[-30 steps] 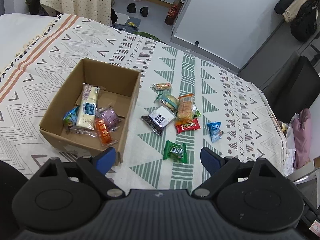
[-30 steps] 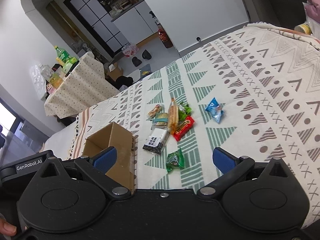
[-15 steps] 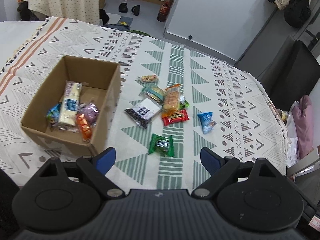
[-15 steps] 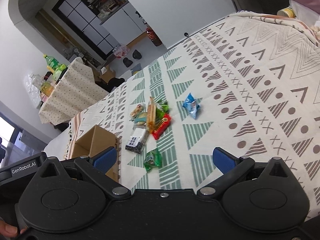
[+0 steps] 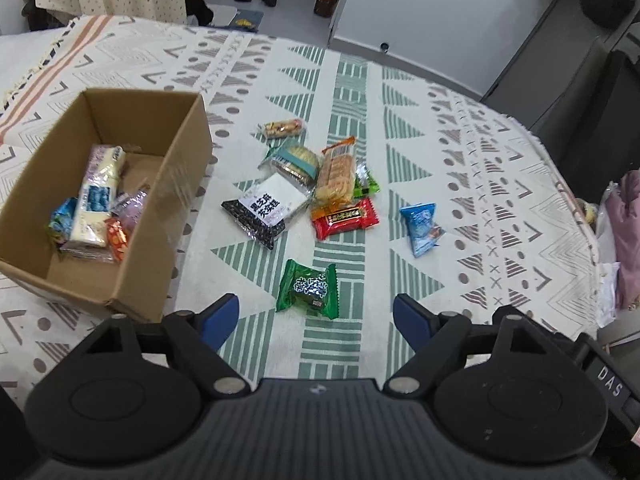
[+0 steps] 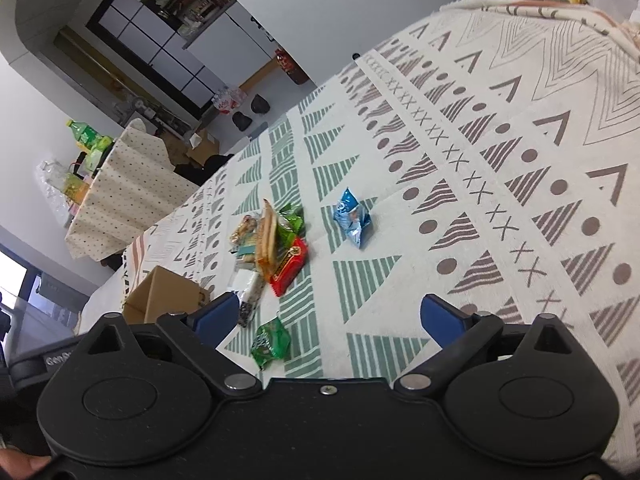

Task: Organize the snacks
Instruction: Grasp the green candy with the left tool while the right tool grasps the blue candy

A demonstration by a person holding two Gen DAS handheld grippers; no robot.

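A brown cardboard box sits on the patterned cloth at the left and holds several wrapped snacks. To its right lie loose snacks: a green candy pack, a black-and-white packet, a red bar, a blue packet, an orange cracker pack. My left gripper is open just in front of the green pack, holding nothing. My right gripper is open above the cloth. In its view the green pack lies near its left finger, the blue packet farther off, the box at the left.
The patterned cloth drops off at the right edge, where a pink bag lies. Dark furniture stands beyond it. A cloth-covered table with bottles stands far left in the right wrist view. A fingertip shows at the bottom left.
My left gripper has shifted right and closer to the snacks; the box has slid toward the left edge of its view. My right gripper has tilted and moved right. Both stay open.
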